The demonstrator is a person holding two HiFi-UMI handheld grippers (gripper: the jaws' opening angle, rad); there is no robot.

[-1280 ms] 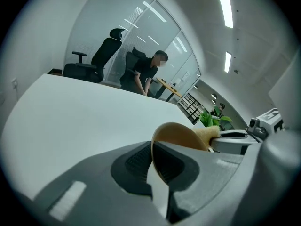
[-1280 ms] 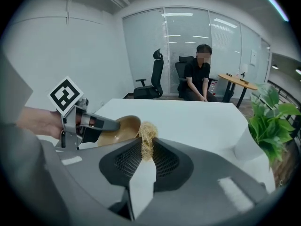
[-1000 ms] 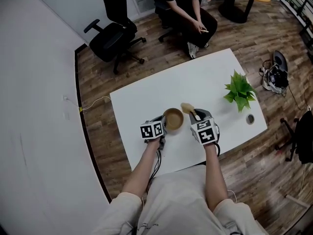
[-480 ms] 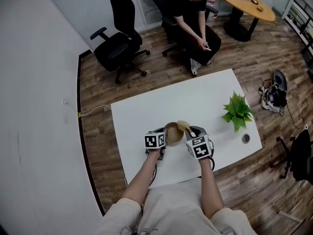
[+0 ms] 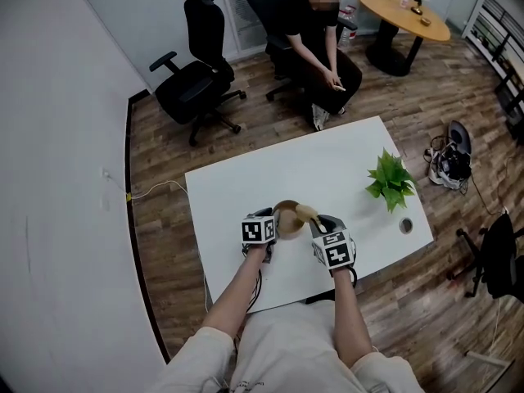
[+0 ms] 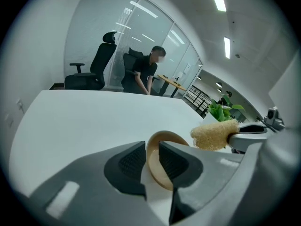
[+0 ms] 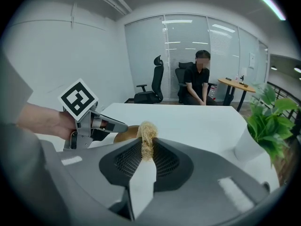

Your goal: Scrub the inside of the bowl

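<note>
A tan wooden bowl [image 5: 286,218] is held above the white table [image 5: 246,182], with my left gripper [image 5: 272,224] shut on its rim [image 6: 157,166]. The bowl tilts on its side, its hollow facing right. My right gripper [image 5: 315,223] is shut on a beige loofah scrubber [image 5: 305,213], whose tip sits at the bowl's right rim. In the left gripper view the scrubber [image 6: 214,134] hangs just right of the bowl. In the right gripper view the scrubber [image 7: 147,139] stands upright between the jaws, and the bowl [image 7: 126,133] shows just behind it, left.
A potted green plant [image 5: 388,179] stands at the table's right end, with a round cable hole [image 5: 406,225] near it. A person [image 5: 315,35] sits on a chair beyond the far edge. An empty black office chair [image 5: 195,76] and a round wooden table [image 5: 402,13] stand farther back.
The two grippers have drawn closer together. The scrubber has moved left to the bowl's rim. The head view has shifted slightly.
</note>
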